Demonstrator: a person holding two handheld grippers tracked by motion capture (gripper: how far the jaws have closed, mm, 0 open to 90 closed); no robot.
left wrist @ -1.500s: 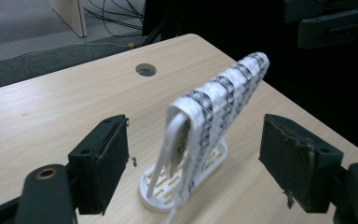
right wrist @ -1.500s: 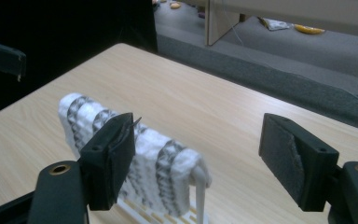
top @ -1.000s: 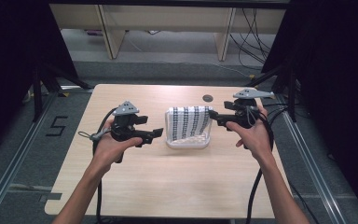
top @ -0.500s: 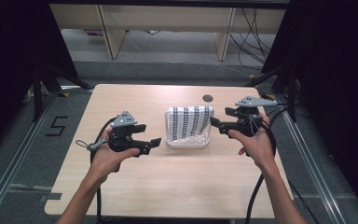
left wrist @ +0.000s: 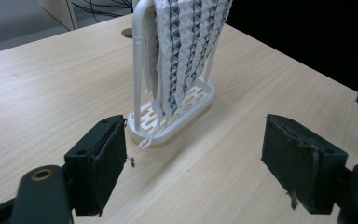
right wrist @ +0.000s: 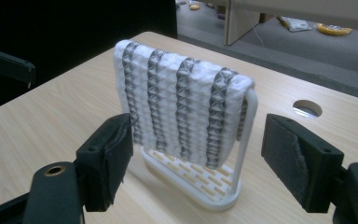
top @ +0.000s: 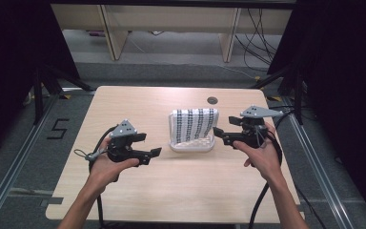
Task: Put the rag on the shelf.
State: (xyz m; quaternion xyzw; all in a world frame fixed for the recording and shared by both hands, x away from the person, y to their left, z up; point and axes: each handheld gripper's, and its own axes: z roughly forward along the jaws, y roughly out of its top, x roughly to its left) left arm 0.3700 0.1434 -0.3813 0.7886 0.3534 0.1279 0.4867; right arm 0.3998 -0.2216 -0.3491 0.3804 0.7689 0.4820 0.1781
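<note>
Striped cloth (top: 194, 125) on white rack (top: 192, 145) mid-table, left gripper (top: 156, 151) and right gripper (top: 216, 135) released, bare wood around.

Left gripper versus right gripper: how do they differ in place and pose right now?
The left gripper sits lower in the high view and farther from the rack; the right gripper sits higher, its jaws close beside the rack's end. The left points right, the right points left, both towards the cloth. Both are open, holding nothing.
</note>
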